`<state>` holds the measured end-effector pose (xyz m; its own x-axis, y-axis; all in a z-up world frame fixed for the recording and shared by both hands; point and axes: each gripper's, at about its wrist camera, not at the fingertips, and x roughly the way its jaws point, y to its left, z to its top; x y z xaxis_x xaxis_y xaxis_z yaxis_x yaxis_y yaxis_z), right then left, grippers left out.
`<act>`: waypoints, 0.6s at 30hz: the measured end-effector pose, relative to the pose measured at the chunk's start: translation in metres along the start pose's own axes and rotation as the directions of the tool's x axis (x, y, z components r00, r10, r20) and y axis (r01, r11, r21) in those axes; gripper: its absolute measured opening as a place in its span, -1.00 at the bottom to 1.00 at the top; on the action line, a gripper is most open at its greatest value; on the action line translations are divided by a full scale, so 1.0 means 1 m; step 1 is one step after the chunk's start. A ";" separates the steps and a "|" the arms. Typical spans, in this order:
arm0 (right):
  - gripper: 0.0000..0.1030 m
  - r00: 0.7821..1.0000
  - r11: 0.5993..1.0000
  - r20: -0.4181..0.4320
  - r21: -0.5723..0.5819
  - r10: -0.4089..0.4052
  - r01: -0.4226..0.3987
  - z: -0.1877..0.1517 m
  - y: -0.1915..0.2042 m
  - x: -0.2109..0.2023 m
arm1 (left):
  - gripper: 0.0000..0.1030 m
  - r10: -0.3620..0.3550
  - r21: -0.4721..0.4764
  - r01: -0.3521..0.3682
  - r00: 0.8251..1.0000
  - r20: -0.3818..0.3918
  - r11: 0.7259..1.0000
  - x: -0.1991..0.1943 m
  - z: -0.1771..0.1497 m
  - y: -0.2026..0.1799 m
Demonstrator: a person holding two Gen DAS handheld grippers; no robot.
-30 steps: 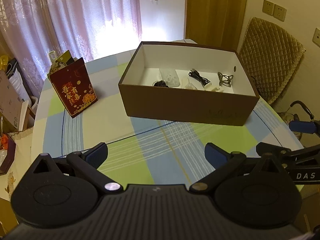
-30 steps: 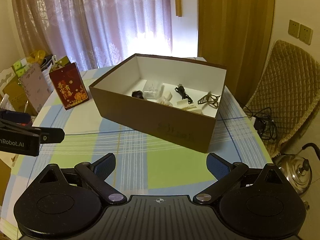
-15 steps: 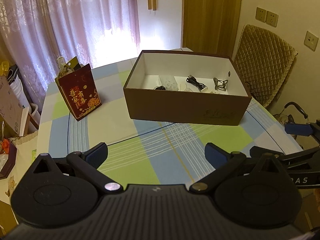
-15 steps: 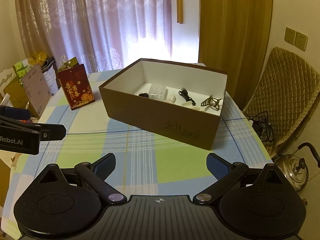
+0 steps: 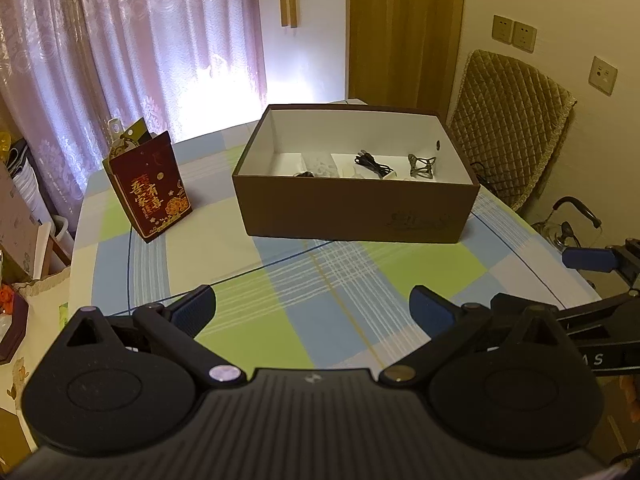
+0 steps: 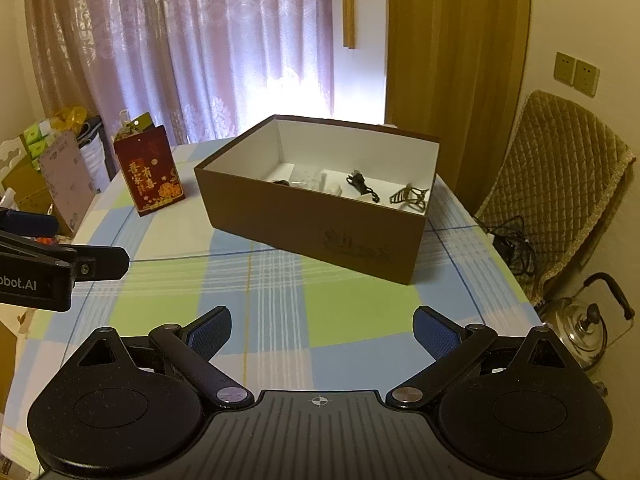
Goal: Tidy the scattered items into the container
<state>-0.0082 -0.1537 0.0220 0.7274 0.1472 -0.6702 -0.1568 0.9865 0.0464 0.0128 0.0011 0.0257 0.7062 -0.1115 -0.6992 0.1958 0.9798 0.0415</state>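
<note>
Brown box [image 5: 352, 208] sits mid-table with the small items already inside, nothing loose on the checked cloth [image 5: 320, 300].
Nearest, left gripper [image 5: 312, 312] and right gripper [image 6: 322, 330] hang spread and empty; beyond, cable [image 6: 362, 186] and hair clip [image 6: 408, 196] lie in the box; both cameras have backed away since a second ago.
</note>
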 end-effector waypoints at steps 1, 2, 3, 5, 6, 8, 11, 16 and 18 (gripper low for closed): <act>0.98 1.000 1.000 0.000 0.002 -0.002 0.002 -0.001 0.000 -0.001 | 0.97 -0.002 0.002 0.002 1.000 -0.001 1.000 0.000 -0.001 -0.001; 0.98 1.000 1.000 0.000 0.005 -0.006 0.006 -0.002 0.000 -0.002 | 0.97 -0.003 0.004 0.003 1.000 -0.002 1.000 0.000 -0.002 -0.001; 0.98 1.000 1.000 0.001 0.007 -0.009 0.009 -0.003 0.000 -0.002 | 0.97 -0.004 0.007 0.004 1.000 -0.002 1.000 0.000 -0.003 -0.002; 0.98 1.000 1.000 -0.001 0.011 -0.014 0.014 -0.005 -0.001 -0.003 | 0.97 -0.004 0.014 0.004 1.000 -0.002 1.000 -0.001 -0.005 -0.002; 0.98 1.000 1.000 -0.003 0.014 -0.016 0.016 -0.006 0.000 -0.003 | 0.97 -0.005 0.016 0.005 1.000 -0.004 1.000 -0.001 -0.007 -0.003; 0.98 1.000 1.000 -0.007 0.019 -0.018 0.018 -0.008 0.000 -0.003 | 0.97 -0.007 0.015 0.007 1.000 -0.011 1.000 0.000 -0.010 -0.002; 0.98 1.000 1.000 -0.016 0.019 -0.018 0.018 -0.011 0.002 -0.002 | 0.97 -0.008 0.013 0.008 1.000 -0.021 1.000 0.002 -0.013 -0.001; 0.98 0.999 1.000 -0.031 0.013 -0.021 0.022 -0.014 0.005 0.001 | 0.97 -0.009 0.011 0.009 0.999 -0.032 1.000 0.004 -0.017 -0.001; 0.98 0.999 1.000 -0.036 0.011 -0.022 0.023 -0.016 0.006 0.002 | 0.97 -0.010 0.009 0.011 0.999 -0.034 1.000 0.004 -0.018 -0.001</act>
<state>-0.0178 -0.1488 0.0092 0.7060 0.1224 -0.6975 -0.1328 0.9904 0.0394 0.0035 0.0026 0.0096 0.6810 -0.1159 -0.7231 0.2097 0.9769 0.0409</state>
